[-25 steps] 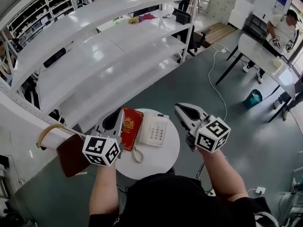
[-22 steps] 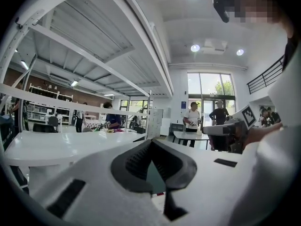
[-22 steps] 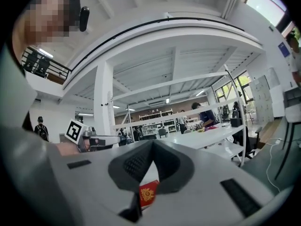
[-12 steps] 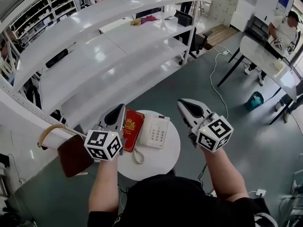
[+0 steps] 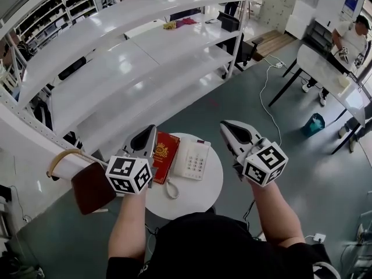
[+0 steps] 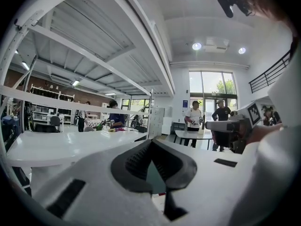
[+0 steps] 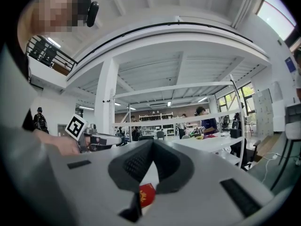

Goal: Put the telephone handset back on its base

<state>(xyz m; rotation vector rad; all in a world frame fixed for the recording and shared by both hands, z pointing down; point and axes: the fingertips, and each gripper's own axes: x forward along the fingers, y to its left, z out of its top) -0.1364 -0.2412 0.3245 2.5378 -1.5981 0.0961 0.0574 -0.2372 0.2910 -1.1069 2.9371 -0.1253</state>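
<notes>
Reading left gripper (image 5: 148,133) as closed and empty, hovering over left rim of round surface (image 5: 197,193). Same for right gripper (image 5: 228,128), just off the upper right rim. Finding handset (image 5: 181,154) at frame centre on left side of telephone (image 5: 195,160), beside red booklet (image 5: 164,153). Looks seated, cannot confirm. Judging: nothing in hand, either pre-grasp or done. If unseated: open, descend, mind cord (image 5: 170,189) near lower rim. Open floor (image 5: 302,179) to the right; shelving (image 5: 145,68) close at upper left.
</notes>
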